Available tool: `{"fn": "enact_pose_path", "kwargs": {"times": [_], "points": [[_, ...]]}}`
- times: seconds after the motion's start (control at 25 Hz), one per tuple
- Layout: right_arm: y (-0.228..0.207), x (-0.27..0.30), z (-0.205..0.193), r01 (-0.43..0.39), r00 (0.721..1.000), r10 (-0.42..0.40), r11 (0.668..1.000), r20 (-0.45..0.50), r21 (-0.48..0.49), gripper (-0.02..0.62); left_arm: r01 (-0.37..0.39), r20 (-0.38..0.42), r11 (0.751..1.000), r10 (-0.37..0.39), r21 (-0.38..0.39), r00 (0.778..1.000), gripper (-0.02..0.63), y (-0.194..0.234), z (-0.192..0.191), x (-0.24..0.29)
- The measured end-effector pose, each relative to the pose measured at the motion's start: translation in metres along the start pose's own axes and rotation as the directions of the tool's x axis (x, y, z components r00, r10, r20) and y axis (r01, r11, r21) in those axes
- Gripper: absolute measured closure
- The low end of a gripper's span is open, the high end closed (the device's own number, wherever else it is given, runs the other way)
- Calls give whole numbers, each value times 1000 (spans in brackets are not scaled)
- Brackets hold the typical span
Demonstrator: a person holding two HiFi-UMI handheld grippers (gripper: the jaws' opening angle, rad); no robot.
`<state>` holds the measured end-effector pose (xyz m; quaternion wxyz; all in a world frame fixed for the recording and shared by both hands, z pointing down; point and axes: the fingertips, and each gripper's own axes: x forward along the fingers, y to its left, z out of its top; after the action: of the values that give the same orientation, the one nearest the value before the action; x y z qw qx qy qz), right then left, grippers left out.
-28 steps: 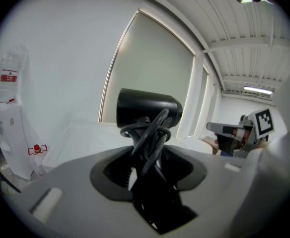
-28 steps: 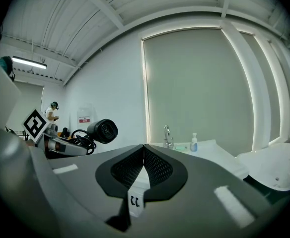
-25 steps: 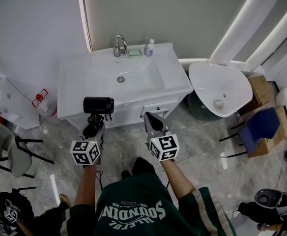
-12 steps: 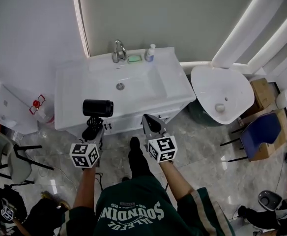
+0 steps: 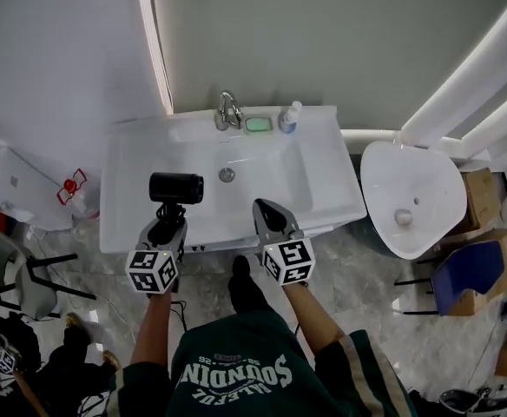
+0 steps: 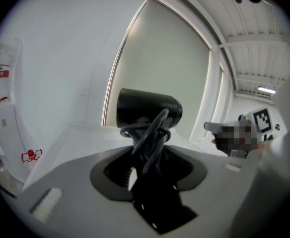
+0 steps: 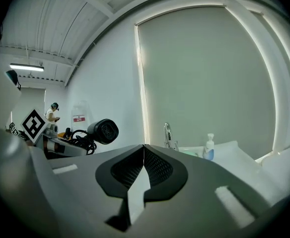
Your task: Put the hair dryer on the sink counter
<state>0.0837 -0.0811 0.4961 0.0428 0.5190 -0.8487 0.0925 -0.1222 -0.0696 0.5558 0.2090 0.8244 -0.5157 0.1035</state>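
Over the white bench (image 5: 132, 159), which is now lying closer under the person than a second ago, the left tool (image 5: 168, 222) is holding the black hair dryer (image 5: 176, 188) above the bench's left part. Its jaws are clamping the handle and coiled cord, with the barrel lying crosswise. The right tool (image 5: 267, 213) is pointing forward over the front edge, jaws pressing together on nothing. Behind the basin (image 5: 258, 170) a faucet (image 5: 228, 111), a green soap dish (image 5: 258, 124) and a soap bottle (image 5: 289, 118) are standing.

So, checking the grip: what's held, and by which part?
The left gripper holds the hair dryer by its cord-wrapped handle; the right gripper is shut and empty.
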Motion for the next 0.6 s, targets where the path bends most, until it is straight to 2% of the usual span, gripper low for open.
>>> {"fn": "enact_pose_path", "kwargs": {"times": [0.36,0.6], "points": [[-53,81,23,-54,998,53,998,-21,-11,591,-45,-7,998,45,-42,999,380,26,41,79],[-74,121,39,-89,996,89,996,-33,-12,591,-64,-7,996,64,-65,998,380,36,63,114]]}}
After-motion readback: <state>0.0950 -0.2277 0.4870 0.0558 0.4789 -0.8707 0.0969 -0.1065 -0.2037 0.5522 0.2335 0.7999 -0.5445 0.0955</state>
